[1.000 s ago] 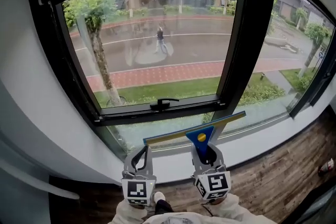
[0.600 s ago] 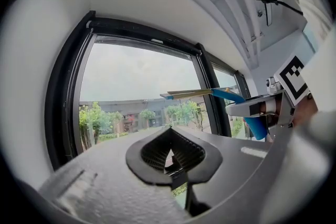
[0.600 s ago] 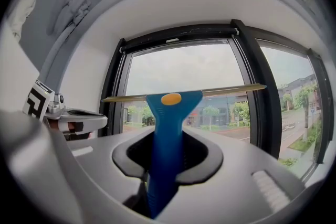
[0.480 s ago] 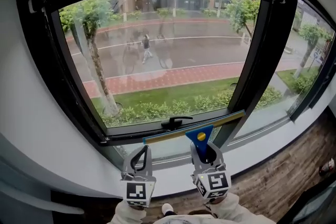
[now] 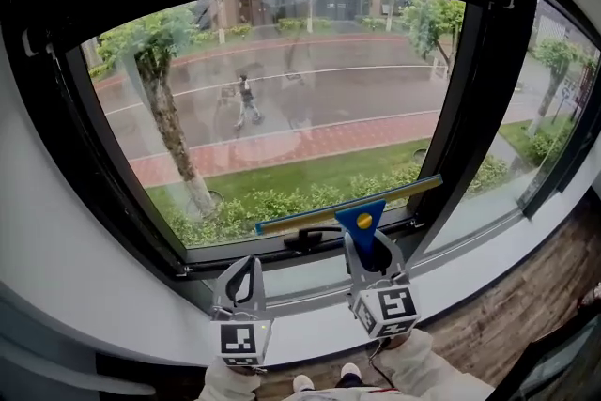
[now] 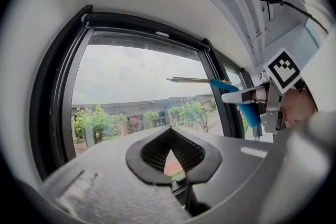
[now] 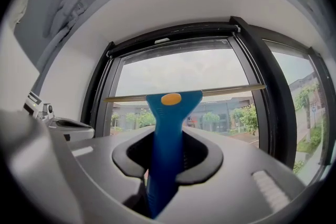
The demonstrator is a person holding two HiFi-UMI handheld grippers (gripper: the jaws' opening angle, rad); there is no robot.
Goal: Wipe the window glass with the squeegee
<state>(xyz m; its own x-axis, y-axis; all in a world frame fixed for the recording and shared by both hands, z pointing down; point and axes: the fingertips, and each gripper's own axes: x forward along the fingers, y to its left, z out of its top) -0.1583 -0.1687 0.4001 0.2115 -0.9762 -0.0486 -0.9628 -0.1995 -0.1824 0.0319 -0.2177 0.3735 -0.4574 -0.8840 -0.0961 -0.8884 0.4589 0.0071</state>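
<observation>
A blue-handled squeegee (image 5: 361, 219) with a yellow dot and a long thin blade (image 5: 349, 205) is held upright in front of the lower part of the window glass (image 5: 282, 108). My right gripper (image 5: 367, 260) is shut on its handle (image 7: 166, 144), and the blade (image 7: 184, 94) lies level across the pane. To its left my left gripper (image 5: 242, 277) is shut and empty, lower than the blade. From the left gripper view the squeegee (image 6: 226, 85) and the right gripper (image 6: 262, 99) show at the right.
A black window frame (image 5: 470, 99) surrounds the pane, with a black handle (image 5: 315, 239) on its lower rail. A white sill (image 5: 451, 263) runs below, over wood flooring (image 5: 526, 315). A second pane (image 5: 554, 99) lies to the right.
The squeegee and right gripper have risen from below the lower rail up onto the main pane. The head view has tilted, bringing the window lower and closer.
</observation>
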